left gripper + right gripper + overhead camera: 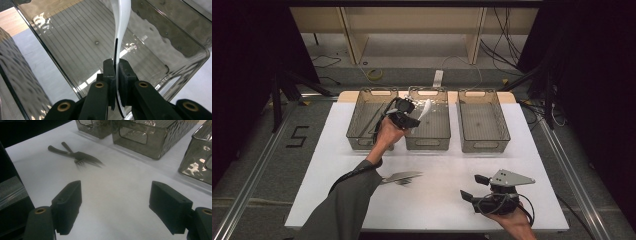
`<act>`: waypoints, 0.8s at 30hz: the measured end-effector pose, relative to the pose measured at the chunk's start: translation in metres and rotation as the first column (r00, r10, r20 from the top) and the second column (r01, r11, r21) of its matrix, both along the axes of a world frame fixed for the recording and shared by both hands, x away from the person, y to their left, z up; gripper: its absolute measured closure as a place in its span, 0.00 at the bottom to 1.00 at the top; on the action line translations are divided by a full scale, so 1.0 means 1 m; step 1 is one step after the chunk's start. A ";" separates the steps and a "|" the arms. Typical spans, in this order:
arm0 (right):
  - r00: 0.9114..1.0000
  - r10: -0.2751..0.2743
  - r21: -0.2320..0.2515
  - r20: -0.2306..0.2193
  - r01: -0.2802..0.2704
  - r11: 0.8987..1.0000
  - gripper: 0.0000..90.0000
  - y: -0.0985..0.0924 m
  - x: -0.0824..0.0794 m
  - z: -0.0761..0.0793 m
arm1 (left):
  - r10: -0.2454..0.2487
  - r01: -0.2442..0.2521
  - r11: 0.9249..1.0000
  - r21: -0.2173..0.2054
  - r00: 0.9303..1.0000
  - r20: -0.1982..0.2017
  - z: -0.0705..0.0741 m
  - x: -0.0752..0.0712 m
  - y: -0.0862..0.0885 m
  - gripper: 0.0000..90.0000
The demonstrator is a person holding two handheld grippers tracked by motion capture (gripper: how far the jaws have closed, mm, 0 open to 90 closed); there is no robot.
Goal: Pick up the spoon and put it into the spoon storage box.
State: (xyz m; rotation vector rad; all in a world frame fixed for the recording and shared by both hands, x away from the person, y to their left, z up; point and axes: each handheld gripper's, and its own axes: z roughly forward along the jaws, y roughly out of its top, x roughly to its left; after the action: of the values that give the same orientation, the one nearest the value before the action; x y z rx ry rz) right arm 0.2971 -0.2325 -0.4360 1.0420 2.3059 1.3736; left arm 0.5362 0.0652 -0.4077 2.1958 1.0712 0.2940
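My left gripper (pixel 408 116) hangs over the middle smoky bin (pixel 443 134) and is shut on a white plastic utensil (pixel 426 107). In the left gripper view the jaws pinch the utensil's (pixel 122 25) handle edge-on, and its wider end rises over the bin's ribbed floor (pixel 75 45). My right gripper (pixel 472 187) rests low near the table's front right, open, with nothing between its jaws (pixel 115 205). A dark fork and knife (pixel 401 177) lie crossed on the white table, ahead and to the left of the right gripper (pixel 77 156).
Three smoky clear bins stand in a row at the back: left bin (pixel 362 134) with thin dark items inside, middle bin, and right bin (pixel 507 131). The white table top (pixel 437 205) ends close to the right gripper. Metal rails run along both sides.
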 end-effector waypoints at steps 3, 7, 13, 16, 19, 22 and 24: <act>1.000 0.000 0.002 -0.002 0.000 1.000 0.30 0.000 0.000 0.000 | 0.010 -0.010 1.000 0.015 1.000 0.017 -0.002 0.000 -0.001 0.94; 1.000 0.004 -0.002 -0.002 -0.004 1.000 0.30 0.000 0.000 0.000 | 0.017 -0.017 1.000 -0.006 0.999 0.035 0.001 -0.001 -0.001 0.82; 1.000 0.000 0.001 -0.002 0.000 1.000 0.30 -0.001 0.000 0.000 | 0.015 -0.013 0.999 -0.039 0.999 0.047 0.019 -0.005 0.009 0.63; 1.000 0.000 -0.002 -0.001 0.000 1.000 0.30 0.000 -0.001 0.000 | -0.018 0.019 0.997 -0.070 1.000 0.021 0.025 -0.010 0.015 0.49; 1.000 -0.002 -0.002 -0.001 0.002 1.000 0.30 -0.001 -0.001 0.000 | -0.016 0.017 0.997 -0.073 1.000 0.010 0.029 -0.017 0.022 0.41; 1.000 -0.001 -0.002 0.003 0.001 1.000 0.30 -0.001 -0.001 0.000 | -0.029 0.030 0.997 -0.065 1.000 0.010 0.031 -0.027 0.032 0.37; 1.000 -0.003 -0.003 0.002 0.003 1.000 0.30 -0.001 -0.001 0.000 | -0.036 0.036 0.997 -0.061 0.999 0.010 0.033 -0.036 0.040 0.33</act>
State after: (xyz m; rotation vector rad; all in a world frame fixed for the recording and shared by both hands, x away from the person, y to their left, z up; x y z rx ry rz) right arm 0.2966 -0.2335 -0.4359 1.0420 2.3032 1.3696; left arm 0.5006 0.1057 -0.3752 2.1548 1.0213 0.2520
